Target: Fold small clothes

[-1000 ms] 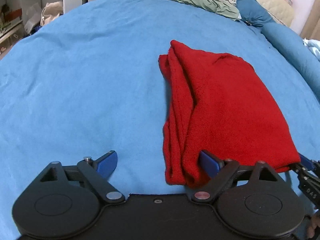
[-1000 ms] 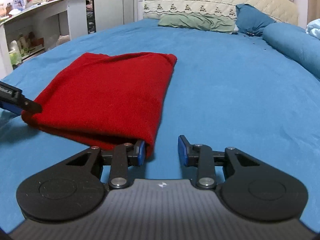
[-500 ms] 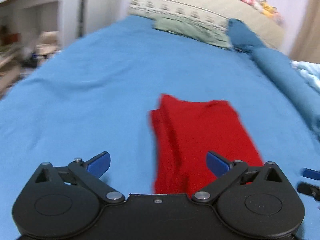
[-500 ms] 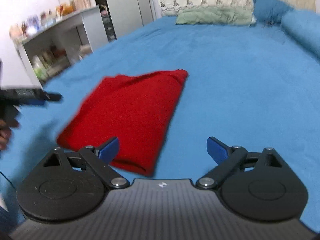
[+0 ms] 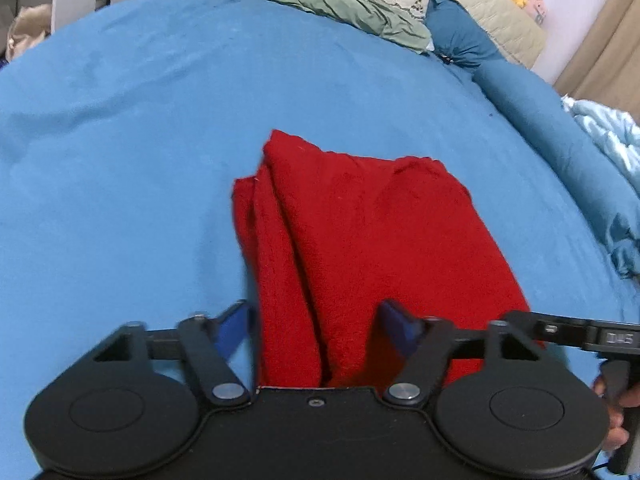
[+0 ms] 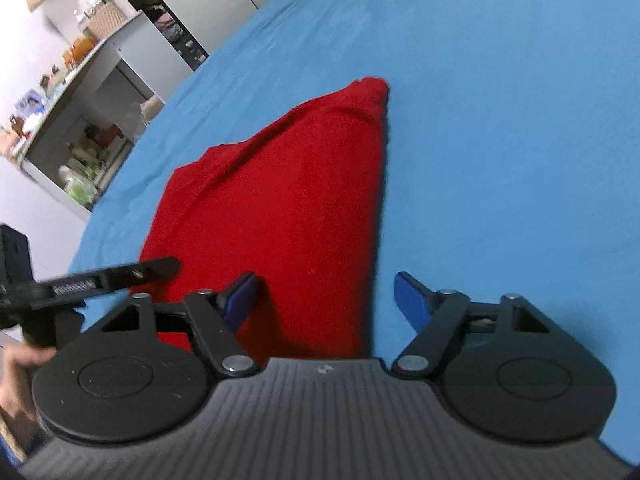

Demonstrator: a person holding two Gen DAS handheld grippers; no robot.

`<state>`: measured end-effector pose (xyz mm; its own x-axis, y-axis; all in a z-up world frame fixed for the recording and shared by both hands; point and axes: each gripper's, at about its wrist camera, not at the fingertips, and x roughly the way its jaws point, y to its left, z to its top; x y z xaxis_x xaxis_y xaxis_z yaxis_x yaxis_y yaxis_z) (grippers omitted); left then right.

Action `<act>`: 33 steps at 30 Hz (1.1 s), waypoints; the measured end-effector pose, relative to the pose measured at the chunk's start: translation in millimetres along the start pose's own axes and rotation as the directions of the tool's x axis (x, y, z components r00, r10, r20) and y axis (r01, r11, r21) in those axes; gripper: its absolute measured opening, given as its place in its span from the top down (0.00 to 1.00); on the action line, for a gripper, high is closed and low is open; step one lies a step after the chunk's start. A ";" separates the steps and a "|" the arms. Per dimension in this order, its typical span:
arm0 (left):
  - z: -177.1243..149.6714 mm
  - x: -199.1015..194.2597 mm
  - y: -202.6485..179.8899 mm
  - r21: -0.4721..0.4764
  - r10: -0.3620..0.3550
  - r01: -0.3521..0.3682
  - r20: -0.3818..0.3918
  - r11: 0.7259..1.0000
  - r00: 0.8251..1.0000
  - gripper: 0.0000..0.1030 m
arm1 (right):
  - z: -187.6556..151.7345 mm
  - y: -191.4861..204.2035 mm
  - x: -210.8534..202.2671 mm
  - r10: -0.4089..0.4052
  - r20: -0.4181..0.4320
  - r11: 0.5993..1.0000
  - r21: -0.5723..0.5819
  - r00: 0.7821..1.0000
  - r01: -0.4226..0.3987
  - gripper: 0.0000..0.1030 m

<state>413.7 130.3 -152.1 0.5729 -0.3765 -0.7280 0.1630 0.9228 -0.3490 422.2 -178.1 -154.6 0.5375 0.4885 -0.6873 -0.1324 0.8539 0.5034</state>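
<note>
Red cloth [image 5: 360, 240] lengthwise toward headboard [image 5: 460, 12]

1. On the right gripper's finger [image 5: 576, 330], seen at the right edge of the left wrist view, a small label carries pale characters that look like "045"; the first one is unsure.
2. On the left gripper's finger [image 6: 108, 278], reaching in from the left of the right wrist view, there is a strip of pale lettering, too blurred to read.
3. On the right gripper's ribbed body [image 6: 324, 369] sits a tiny pale mark, not readable.
</note>
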 end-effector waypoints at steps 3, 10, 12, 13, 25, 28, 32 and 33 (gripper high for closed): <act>1.7 1.2 -4.1 -0.011 0.007 -0.007 0.000 1.000 1.000 0.63 | 3.2 10.6 3.5 0.012 0.001 1.000 -0.027 1.000 -0.012 0.51; 3.0 -43.5 -49.0 0.066 -0.017 0.012 0.072 0.998 0.997 0.75 | 14.8 33.9 -64.7 0.073 0.085 0.992 -0.105 0.994 -0.064 0.64; -4.1 -64.0 -72.0 0.096 -0.036 0.028 0.086 0.995 0.996 0.75 | 10.8 33.9 -97.4 0.088 0.102 0.989 -0.126 0.991 -0.075 0.64; -10.0 -74.9 -84.5 0.111 -0.044 0.034 0.090 0.993 0.995 0.75 | 6.4 31.4 -115.2 0.099 0.109 0.988 -0.129 0.989 -0.084 0.64; -151.4 -93.3 -185.8 0.150 -0.108 0.104 0.020 0.983 0.994 0.75 | -124.2 -45.3 -231.3 -0.048 0.126 0.991 -0.114 0.991 0.063 0.63; -171.3 -77.4 -191.8 0.158 -0.025 0.024 0.008 0.987 1.000 0.75 | -153.3 -68.4 -220.2 -0.093 0.103 0.992 -0.079 0.990 0.101 0.63; -175.9 -76.9 -194.9 0.174 0.000 -0.004 0.019 0.985 1.000 0.73 | -165.2 -80.7 -217.5 -0.090 0.118 0.995 -0.035 0.989 0.095 0.59; -173.9 -76.8 -197.3 0.174 0.006 -0.009 0.015 0.985 1.000 0.71 | -164.9 -79.7 -217.7 -0.094 0.116 0.994 -0.037 0.989 0.099 0.59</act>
<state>197.8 -37.0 -129.9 0.5861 -0.3695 -0.7211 0.2953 0.9262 -0.2346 178.4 -322.9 -131.4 0.6407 0.3815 -0.6663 -0.1091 0.9043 0.4128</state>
